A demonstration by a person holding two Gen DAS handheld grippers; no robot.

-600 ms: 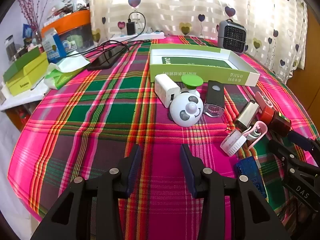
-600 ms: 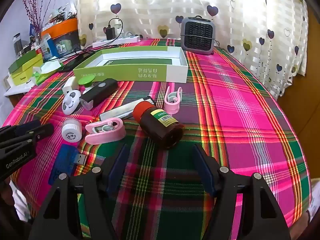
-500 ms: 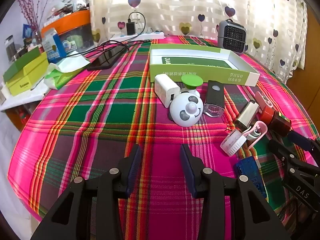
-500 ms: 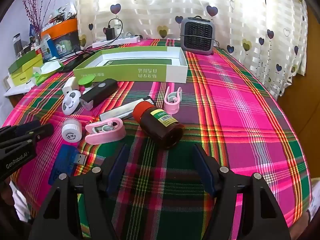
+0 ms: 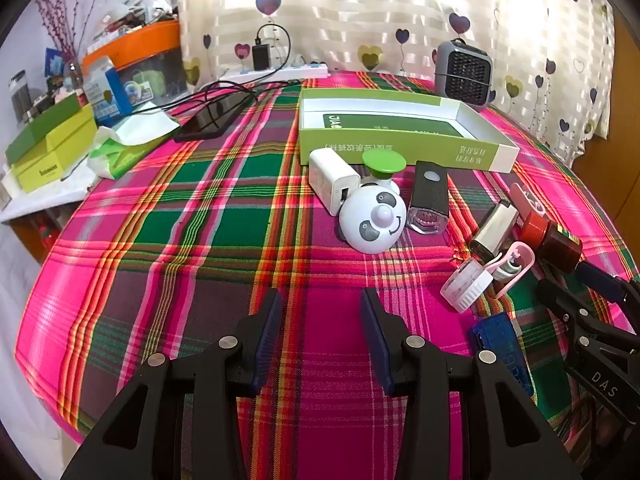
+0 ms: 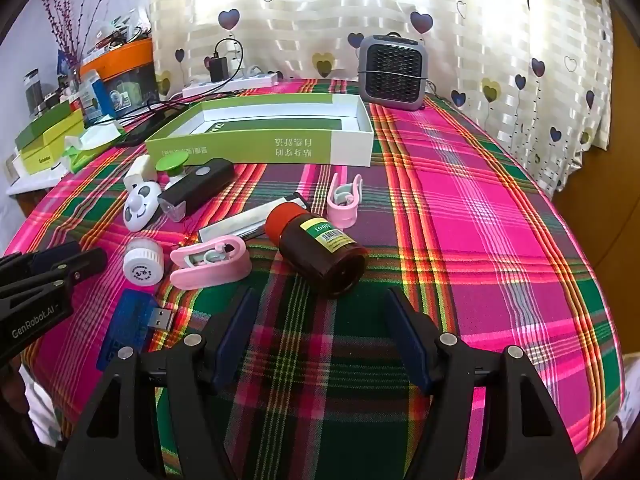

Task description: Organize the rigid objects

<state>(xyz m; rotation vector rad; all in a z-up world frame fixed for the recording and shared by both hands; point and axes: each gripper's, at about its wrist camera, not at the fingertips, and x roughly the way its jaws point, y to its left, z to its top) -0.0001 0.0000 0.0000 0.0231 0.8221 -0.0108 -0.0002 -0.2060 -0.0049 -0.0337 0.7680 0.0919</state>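
Observation:
An open green-and-white box [image 5: 404, 142] [image 6: 264, 136] lies at the back of the plaid tablecloth. In front of it sit a white charger [image 5: 332, 180], a green-capped item [image 5: 383, 162], a panda-faced round gadget [image 5: 372, 220] [image 6: 140, 206], a black device [image 5: 428, 200] [image 6: 198, 188], a brown bottle with a red cap [image 6: 320, 250] lying on its side, two pink clips [image 6: 210, 262] [image 6: 344, 202], a white cap [image 6: 143, 266] and a blue USB stick [image 6: 128, 328]. My left gripper [image 5: 320, 304] is open over bare cloth. My right gripper [image 6: 320, 304] is open just short of the bottle.
A grey mini fan [image 6: 392, 72] stands at the back right. A power strip with cables [image 5: 276, 74] and a phone [image 5: 212, 120] lie behind the box. Green boxes [image 5: 48, 148] and an orange-lidded tub [image 5: 136, 60] crowd a side shelf at left.

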